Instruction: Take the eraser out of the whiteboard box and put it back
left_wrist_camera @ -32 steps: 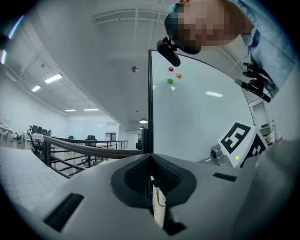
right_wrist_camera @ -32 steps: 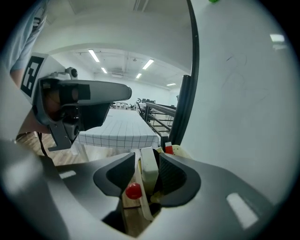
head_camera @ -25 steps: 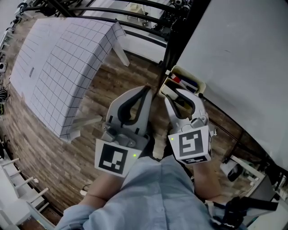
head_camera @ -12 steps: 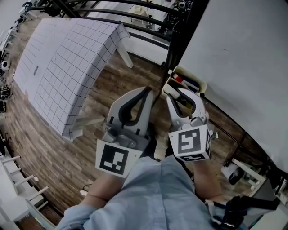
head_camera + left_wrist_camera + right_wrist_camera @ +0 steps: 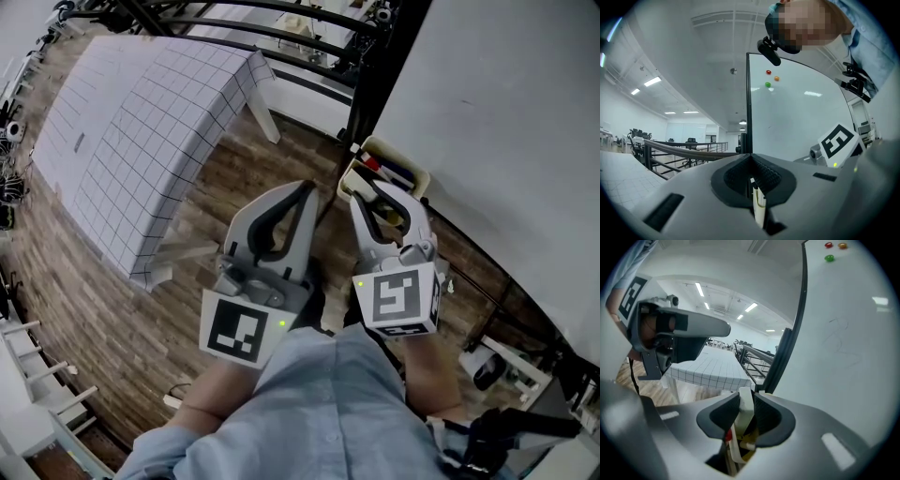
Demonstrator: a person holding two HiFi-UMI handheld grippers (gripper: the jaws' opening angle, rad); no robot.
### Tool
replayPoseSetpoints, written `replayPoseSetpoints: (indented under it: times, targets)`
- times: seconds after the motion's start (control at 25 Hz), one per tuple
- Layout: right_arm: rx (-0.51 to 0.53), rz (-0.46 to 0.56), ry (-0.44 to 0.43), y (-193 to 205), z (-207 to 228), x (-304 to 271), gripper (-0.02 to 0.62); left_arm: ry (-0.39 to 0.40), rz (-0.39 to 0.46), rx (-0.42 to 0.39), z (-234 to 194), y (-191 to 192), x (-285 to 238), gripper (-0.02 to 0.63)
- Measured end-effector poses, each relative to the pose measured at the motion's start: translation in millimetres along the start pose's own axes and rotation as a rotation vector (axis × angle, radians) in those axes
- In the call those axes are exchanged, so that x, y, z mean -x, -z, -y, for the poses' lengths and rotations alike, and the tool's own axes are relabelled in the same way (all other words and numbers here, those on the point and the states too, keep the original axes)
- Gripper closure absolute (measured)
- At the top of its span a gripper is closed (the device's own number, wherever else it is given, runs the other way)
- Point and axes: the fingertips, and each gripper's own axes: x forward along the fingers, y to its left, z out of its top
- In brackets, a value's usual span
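Eraser [image 5: 744,404]: a pale block standing upright between the pads of the right claw [image 5: 746,398], at the mouth of the whiteboard box [image 5: 410,172]. The pads lie against both of its faces, so the claw is grasping it, its jaws having just been closing. Below the block, in the right gripper view, a bit of red and some yellowish clutter show inside the box. In the head view the box sits right of centre, cream-coloured, against the lower edge of the whiteboard [image 5: 506,112], beside the black frame post [image 5: 370,75]. A red marker [image 5: 368,163] lies in it. The right claw [image 5: 375,195] reaches into the near end of the box and hides the eraser from above. The left claw [image 5: 305,187] is clenched on nothing, its tips meeting, and hangs just beside the right one, left of the box, over the wooden floor [image 5: 84,309]. Three magnets, red [image 5: 828,245], orange [image 5: 842,245] and green [image 5: 829,258], sit at the top of the board. The table [image 5: 131,122] under a checked cloth fills the upper left of the frame, well apart from both claws.
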Motion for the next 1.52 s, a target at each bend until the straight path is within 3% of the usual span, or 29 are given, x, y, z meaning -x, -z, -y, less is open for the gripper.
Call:
replayPoseSetpoints:
  times: [0.48, 0.64, 0.72, 0.96, 1.52]
  targets:
    - [-0.059, 0.271, 0.042, -75, 40, 82, 0.502, -0.021, 0.066, -0.045, 24, -32, 14, 0.607]
    - [-0.042, 0.342, 0.053, -96, 47, 106, 0.503, -0.023, 0.109, -0.102, 35, -50, 16, 0.607]
    - [-0.046, 0.358, 0.052, -102, 48, 115, 0.503, -0.016, 0.114, -0.130, 42, -57, 18, 0.607]
    - [-0.032, 0.378, 0.061, -107, 49, 128, 0.505, -0.011, 0.171, -0.117, 50, -74, 24, 0.607]
    - [-0.048, 0.366, 0.036, -97, 47, 121, 0.508, -0.019, 0.164, -0.111, 54, -72, 23, 0.607]
